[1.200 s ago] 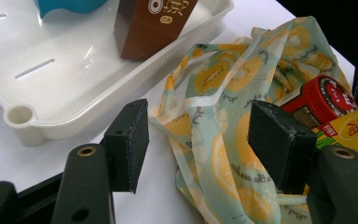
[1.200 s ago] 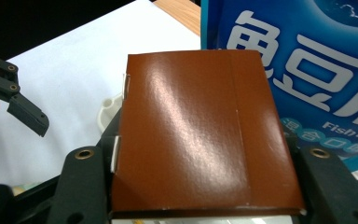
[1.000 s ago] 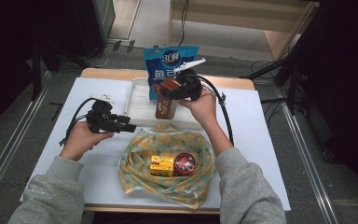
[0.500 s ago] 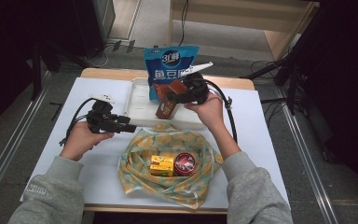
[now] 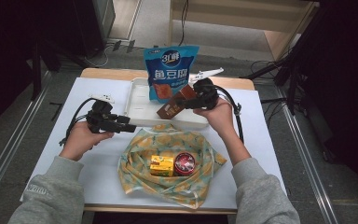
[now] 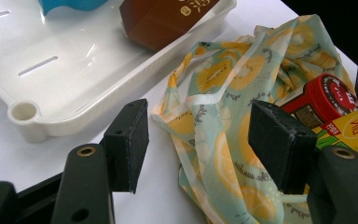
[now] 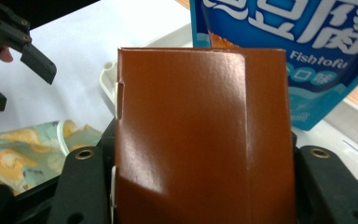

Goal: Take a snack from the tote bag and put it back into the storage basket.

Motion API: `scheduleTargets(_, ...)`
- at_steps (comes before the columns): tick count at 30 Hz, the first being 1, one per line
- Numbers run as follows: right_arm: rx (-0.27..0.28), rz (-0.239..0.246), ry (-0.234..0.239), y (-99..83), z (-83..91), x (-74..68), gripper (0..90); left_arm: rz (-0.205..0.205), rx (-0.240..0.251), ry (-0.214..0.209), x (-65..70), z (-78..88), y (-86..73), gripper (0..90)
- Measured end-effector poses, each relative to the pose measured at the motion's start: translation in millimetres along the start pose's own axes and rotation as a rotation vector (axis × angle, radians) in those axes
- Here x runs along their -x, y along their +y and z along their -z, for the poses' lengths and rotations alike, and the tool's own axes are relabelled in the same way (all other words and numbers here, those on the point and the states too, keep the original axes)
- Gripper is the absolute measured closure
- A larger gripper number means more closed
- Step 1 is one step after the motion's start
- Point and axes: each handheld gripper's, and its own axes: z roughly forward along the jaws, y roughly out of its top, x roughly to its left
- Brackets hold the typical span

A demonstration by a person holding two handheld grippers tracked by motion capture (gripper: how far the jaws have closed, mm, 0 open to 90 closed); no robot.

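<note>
White table (image 5: 51, 140): your right gripper (image 5: 186, 100) clamps brown box (image 5: 173, 105) over tray (image 5: 137, 112), likely for placing; left gripper (image 5: 126, 127) wide open, empty, beside cloth (image 5: 135, 158)

A brown carton (image 7: 200, 140) is sitting clamped between the two black jaws of the right gripper (image 7: 200, 186). Behind the carton, a blue snack bag (image 7: 303, 51) is standing in a white tray (image 7: 349, 135). Left of the carton, a yellow-patterned cloth (image 7: 23, 149) is lying, and the left gripper (image 7: 9, 70) is hovering with jaws apart.

High view looks down from above; both gripper views, close, share the white tray (image 5: 140, 109).
</note>
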Motion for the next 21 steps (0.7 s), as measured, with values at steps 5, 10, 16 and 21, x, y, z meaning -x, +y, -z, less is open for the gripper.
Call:
scheduleTargets(5, 0.003, 0.017, 0.007, -11.1, 4.6, 2.6, 44.4, 0.0, -0.007, 0.0, -0.2, -0.6, -0.1, 38.8)
scheduleTargets(10, -0.006, 0.008, 0.009, -19.9, 8.2, 5.2, 44.6, 0.001, -0.006, 0.002, 0.2, -1.2, 0.0, 38.7)
scheduleTargets(16, -0.014, 0.004, 0.023, -28.5, 10.3, 10.1, 44.6, 0.002, -0.007, 0.001, -0.2, -1.4, -0.1, 38.6)
scheduleTargets(21, -0.02, -0.001, 0.034, -37.1, 9.2, 12.6, 44.6, 0.002, -0.005, -0.001, 0.0, -2.1, 0.1, 38.7)
